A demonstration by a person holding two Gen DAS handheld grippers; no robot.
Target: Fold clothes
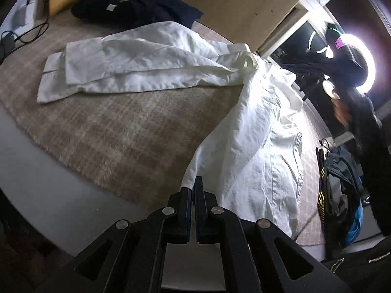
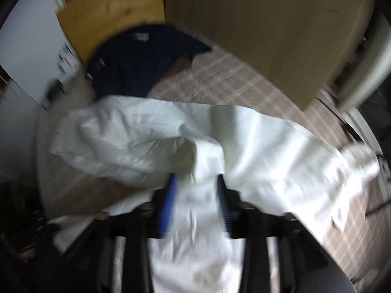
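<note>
A white shirt (image 1: 249, 146) lies crumpled across a beige fuzzy blanket (image 1: 122, 127), one sleeve stretched to the left. My left gripper (image 1: 194, 183) is shut, and the shirt's lower corner runs into its fingertips. The right wrist view is blurred. It shows my right gripper (image 2: 197, 178) open above the white shirt (image 2: 256, 134); cloth lies under and between the blue-padded fingers (image 2: 171, 195) without being pinched. A dark navy garment (image 1: 136, 7) lies folded at the far end, and the same navy garment (image 2: 132, 66) shows in the right wrist view.
A person in dark clothes (image 1: 361, 122) leans in at the right in front of a bright ring light (image 1: 366, 56). A heap of dark and blue clothes (image 1: 342, 195) sits low on the right. Cables (image 1: 24, 36) lie at the far left. A wooden panel (image 1: 220, 0) stands behind.
</note>
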